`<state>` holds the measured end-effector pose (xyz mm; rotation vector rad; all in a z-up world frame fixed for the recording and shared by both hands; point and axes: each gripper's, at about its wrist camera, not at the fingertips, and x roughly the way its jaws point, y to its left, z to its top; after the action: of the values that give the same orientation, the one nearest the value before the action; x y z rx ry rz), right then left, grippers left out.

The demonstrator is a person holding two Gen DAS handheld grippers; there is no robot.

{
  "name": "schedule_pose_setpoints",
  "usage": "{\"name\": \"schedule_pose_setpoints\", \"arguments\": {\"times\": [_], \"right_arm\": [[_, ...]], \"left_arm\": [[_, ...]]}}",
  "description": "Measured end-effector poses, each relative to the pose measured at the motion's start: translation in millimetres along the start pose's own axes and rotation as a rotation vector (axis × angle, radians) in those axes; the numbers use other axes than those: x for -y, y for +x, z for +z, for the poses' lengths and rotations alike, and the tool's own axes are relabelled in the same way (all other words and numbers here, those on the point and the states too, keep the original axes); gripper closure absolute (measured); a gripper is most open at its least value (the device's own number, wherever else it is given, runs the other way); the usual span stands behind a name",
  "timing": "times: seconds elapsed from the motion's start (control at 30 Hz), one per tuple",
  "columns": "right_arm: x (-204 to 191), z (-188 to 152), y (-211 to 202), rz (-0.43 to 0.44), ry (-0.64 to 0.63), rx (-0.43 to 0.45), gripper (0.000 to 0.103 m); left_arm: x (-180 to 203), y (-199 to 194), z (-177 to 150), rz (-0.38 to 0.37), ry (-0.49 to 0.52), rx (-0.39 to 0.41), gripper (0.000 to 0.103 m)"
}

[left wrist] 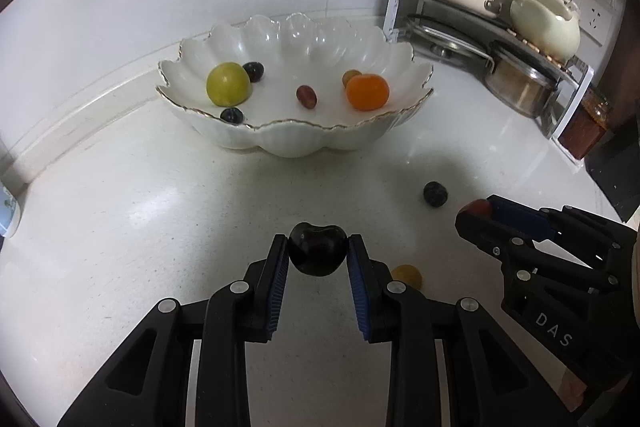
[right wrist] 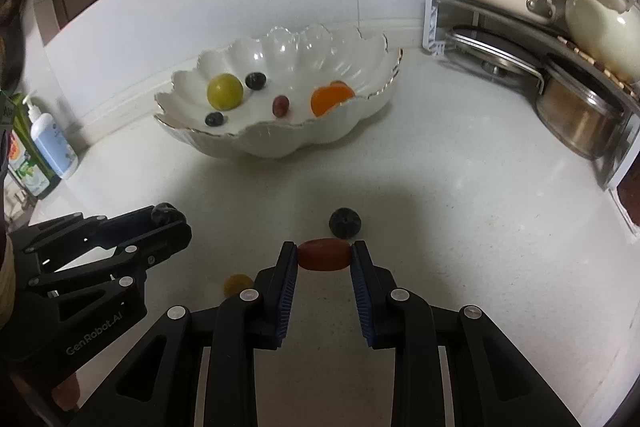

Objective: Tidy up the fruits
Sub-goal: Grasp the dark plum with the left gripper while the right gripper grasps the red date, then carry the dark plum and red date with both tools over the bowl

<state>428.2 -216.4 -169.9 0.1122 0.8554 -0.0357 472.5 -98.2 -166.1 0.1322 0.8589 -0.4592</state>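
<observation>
Jaws of our left gripper (left wrist: 318, 253) are clamping a dark cherry (left wrist: 318, 249); our right gripper (right wrist: 324, 255) is pinching a red oblong fruit (right wrist: 324, 255), both above the counter (left wrist: 160, 207), near the bowl (left wrist: 296, 143).

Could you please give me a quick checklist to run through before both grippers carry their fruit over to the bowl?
1. Left gripper shut on the dark cherry: ok.
2. Right gripper shut on the red grape, held end to end: ok.
3. Both fruits clear of the counter: cannot tell.
4. Free room in the white bowl between the green fruit and the orange fruit: ok.
5. Path to the bowl free of obstacles: ok.
6. Counter cleared: not ok, a dark berry and a yellow grape remain.
</observation>
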Motion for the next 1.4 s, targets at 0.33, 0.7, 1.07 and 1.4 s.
{"name": "schedule_pose_setpoints", "arguments": {"times": [0.33,0.7,1.07,1.4], "right_arm": [[-1.5,3.8,-31.6,0.005,-0.018,0.065,0.074],[-5.9,26.3,-61.1,0.024,-0.046,0.158,0.074],[-13.8,58.2,-74.1,0.050,-0.089,0.256,0.074],[-16.4,84.0,-61.8,0.054,-0.106,0.282,0.074]], "left_arm": [[7.2,-32.4,2.9,0.010,-0.025,0.054,0.073],[12.4,-71.8,22.6,0.041,-0.045,0.162,0.073],[8.7,-93.9,51.7,0.093,-0.060,0.250,0.073],[0.1,-88.4,78.4,0.116,-0.068,0.282,0.073]]}}
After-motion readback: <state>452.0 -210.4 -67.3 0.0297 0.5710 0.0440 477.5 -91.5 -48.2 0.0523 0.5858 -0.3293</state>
